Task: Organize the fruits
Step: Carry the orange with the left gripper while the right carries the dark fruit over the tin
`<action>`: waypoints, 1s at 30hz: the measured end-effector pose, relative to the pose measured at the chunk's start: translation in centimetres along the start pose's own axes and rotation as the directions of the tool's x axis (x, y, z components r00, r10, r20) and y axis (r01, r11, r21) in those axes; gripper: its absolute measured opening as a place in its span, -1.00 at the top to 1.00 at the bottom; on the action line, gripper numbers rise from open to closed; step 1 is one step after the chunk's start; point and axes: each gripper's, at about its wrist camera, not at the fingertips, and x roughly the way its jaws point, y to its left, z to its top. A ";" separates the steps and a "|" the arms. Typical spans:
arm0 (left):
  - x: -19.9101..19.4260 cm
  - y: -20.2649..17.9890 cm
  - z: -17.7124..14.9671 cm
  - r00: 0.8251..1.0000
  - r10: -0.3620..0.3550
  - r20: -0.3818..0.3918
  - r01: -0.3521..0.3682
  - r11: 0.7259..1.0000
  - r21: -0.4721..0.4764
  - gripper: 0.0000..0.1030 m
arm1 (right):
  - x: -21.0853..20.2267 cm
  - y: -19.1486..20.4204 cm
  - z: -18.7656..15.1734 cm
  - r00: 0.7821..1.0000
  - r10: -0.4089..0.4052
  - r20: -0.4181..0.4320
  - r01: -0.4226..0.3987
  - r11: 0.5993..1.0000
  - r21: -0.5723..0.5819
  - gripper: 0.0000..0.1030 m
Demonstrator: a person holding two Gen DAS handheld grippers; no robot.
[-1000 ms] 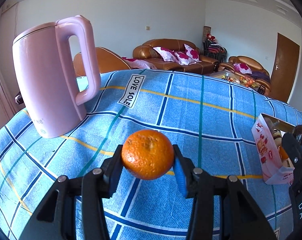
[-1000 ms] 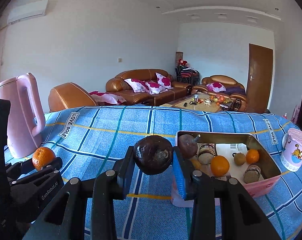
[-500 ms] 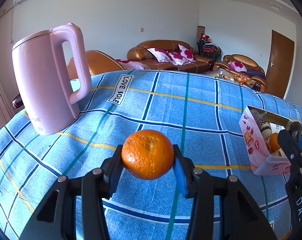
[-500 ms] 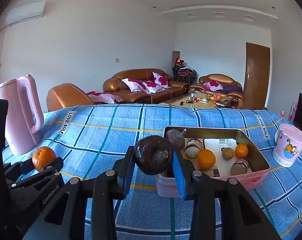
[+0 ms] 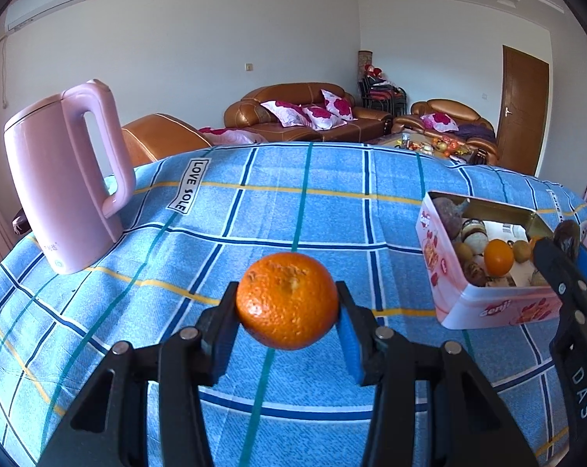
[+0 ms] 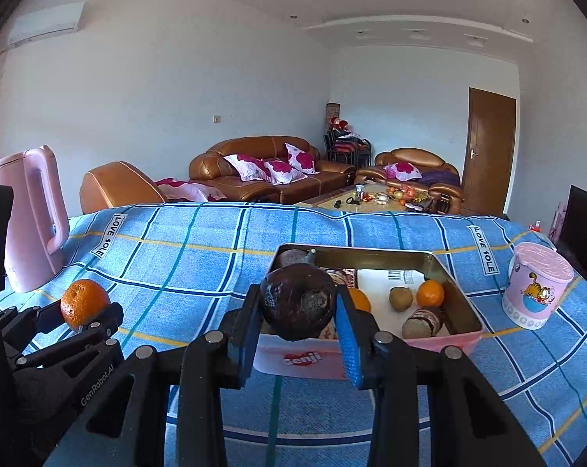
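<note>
- Right gripper [image 6: 298, 307]: jaws clamped on a dark round fruit [image 6: 298, 303], held clear of the cloth.
- Directly ahead of these fingers and a little below, the near wall of the pink tin [image 6: 455, 346] is seen; the dark fruit overlaps its near-left corner in the right wrist view. Whether it is over the rim cannot be told.
- Left gripper [image 5: 287, 303]: jaws clamped on an orange [image 5: 287, 299], held above the blue checked cloth [image 5: 278, 210].
- From the left fingers the tin lies ahead and to the right, near but apart.
- Judged: the right hand is nearer the tin and better placed to release first.
- Tin already holds oranges, kiwis and other fruit.
- Far left: pink kettle [image 5: 65, 179], upright, well apart.
</note>
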 end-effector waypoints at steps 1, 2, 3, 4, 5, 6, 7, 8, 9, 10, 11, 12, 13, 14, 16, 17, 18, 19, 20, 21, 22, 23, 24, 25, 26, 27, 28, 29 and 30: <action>0.0 -0.4 0.0 1.000 -0.005 0.000 0.005 1.000 0.003 0.07 | 0.0 -0.5 0.0 1.000 -0.009 0.001 0.009 1.000 0.001 0.25; -0.1 -0.8 0.0 1.000 -0.009 0.001 0.009 1.000 0.008 0.07 | 0.0 -1.0 0.0 1.000 -0.017 0.001 0.017 1.000 0.003 0.25; -0.2 -1.3 0.0 1.000 -0.014 0.002 0.014 1.000 0.013 0.07 | 0.0 -1.5 0.0 1.000 -0.026 0.001 0.026 1.000 0.006 0.25; -0.2 -1.7 0.0 1.000 -0.019 0.003 0.018 1.000 0.019 0.07 | -0.1 -2.0 0.0 0.999 -0.033 0.000 0.033 0.999 0.010 0.25; -0.3 -2.1 0.0 1.000 -0.024 0.003 0.024 0.999 0.024 0.07 | -0.1 -2.5 -0.1 0.999 -0.041 0.000 0.041 0.999 0.013 0.25; -0.4 -2.5 0.0 1.000 -0.030 0.004 0.030 0.999 0.029 0.07 | -0.1 -3.0 -0.1 0.999 -0.049 0.001 0.049 0.999 0.015 0.25; -0.4 -2.9 0.0 0.999 -0.035 0.005 0.035 0.999 0.033 0.07 | -0.1 -3.5 0.0 0.998 -0.057 0.000 0.057 0.998 0.016 0.25; -0.5 -3.3 -0.1 0.999 -0.042 0.007 0.041 0.998 0.037 0.07 | -0.1 -4.0 0.0 0.998 -0.064 0.000 0.064 0.998 0.017 0.25; -0.6 -3.8 0.0 0.999 -0.048 0.008 0.048 0.998 0.043 0.07 | -0.1 -4.4 0.0 0.997 -0.071 0.001 0.071 0.997 0.018 0.25; -0.6 -4.2 0.0 0.998 -0.055 0.007 0.054 0.997 0.048 0.07 | -0.2 -4.8 -0.1 0.997 -0.078 0.001 0.078 0.997 0.018 0.25; -0.6 -4.6 0.0 0.998 -0.060 0.007 0.059 0.997 0.053 0.07 | -0.2 -5.2 -0.1 0.996 -0.087 0.001 0.087 0.996 0.018 0.25; -0.7 -5.1 0.0 0.998 -0.066 0.006 0.066 0.996 0.058 0.07 | -0.1 -5.6 -0.1 0.996 -0.094 0.001 0.094 0.995 0.019 0.25; -0.7 -5.5 0.0 0.997 -0.073 0.006 0.072 0.995 0.063 0.07 | -0.1 -6.0 0.0 0.995 -0.099 0.000 0.099 0.995 0.022 0.25; -0.7 -5.9 0.0 0.997 -0.078 0.007 0.077 0.995 0.069 0.07 | -0.1 -6.4 0.0 0.994 -0.105 0.000 0.105 0.994 0.024 0.25; -0.9 -6.7 0.0 0.996 -0.089 0.009 0.088 0.993 0.080 0.07 | 0.0 -7.1 0.0 0.993 -0.121 0.001 0.121 0.992 0.024 0.25; -0.9 -7.1 0.0 0.995 -0.095 0.010 0.094 0.992 0.084 0.07 | 0.1 -7.4 0.0 0.992 -0.129 0.002 0.129 0.991 0.023 0.25; -1.0 -7.4 0.0 0.995 -0.102 0.012 0.101 0.991 0.086 0.07 | 0.2 -7.7 0.0 0.990 -0.138 0.003 0.138 0.990 0.022 0.25; -1.1 -7.7 0.0 0.994 -0.110 0.016 0.108 0.990 0.087 0.07 | 0.2 -8.1 0.0 0.989 -0.146 0.003 0.146 0.989 0.022 0.25; -1.2 -8.0 0.0 0.993 -0.118 0.020 0.116 0.989 0.089 0.07 | 0.3 -8.4 0.1 0.988 -0.152 0.004 0.152 0.988 0.023 0.25; -1.2 -8.4 0.0 0.992 -0.127 0.024 0.124 0.988 0.093 0.07 | 0.3 -8.8 0.1 0.987 -0.159 0.004 0.159 0.987 0.024 0.25; -1.3 -8.8 0.1 0.991 -0.135 0.025 0.132 0.986 0.101 0.07 | 0.4 -9.0 0.1 0.986 -0.165 0.004 0.165 0.986 0.025 0.25; -1.3 -9.3 0.1 0.990 -0.142 0.025 0.139 0.984 0.110 0.07 | 0.5 -9.3 0.2 0.985 -0.171 0.003 0.171 0.985 0.027 0.25; -1.3 -9.8 0.1 0.989 -0.149 0.025 0.145 0.982 0.119 0.07 | 0.6 -9.6 0.2 0.984 -0.177 0.001 0.177 0.984 0.029 0.25; -1.3 -10.2 0.2 0.988 -0.155 0.025 0.151 0.980 0.127 0.07 | 0.7 -9.9 0.2 0.983 -0.186 0.000 0.186 0.982 0.032 0.25; -1.3 -10.6 0.2 0.987 -0.161 0.026 0.156 0.979 0.132 0.07 | 0.8 -10.2 0.3 0.981 -0.195 -0.001 0.195 0.980 0.034 0.25; -1.2 -10.9 0.3 0.985 -0.168 0.029 0.163 0.978 0.133 0.07 | 0.9 -10.4 0.3 0.979 -0.202 -0.002 0.202 0.979 0.037 0.25; -1.2 -11.2 0.4 0.984 -0.174 0.032 0.169 0.977 0.134 0.07 | 1.0 -10.7 0.3 0.978 -0.208 -0.004 0.208 0.977 0.042 0.25; -1.1 -11.5 0.5 0.983 -0.180 0.032 0.174 0.976 0.134 0.07 | 1.1 -10.9 0.3 0.977 -0.214 -0.007 0.214 0.976 0.047 0.25; -1.0 -11.8 0.7 0.982 -0.185 0.030 0.180 0.975 0.134 0.07 | 1.2 -11.1 0.4 0.976 -0.219 -0.009 0.219 0.974 0.051 0.25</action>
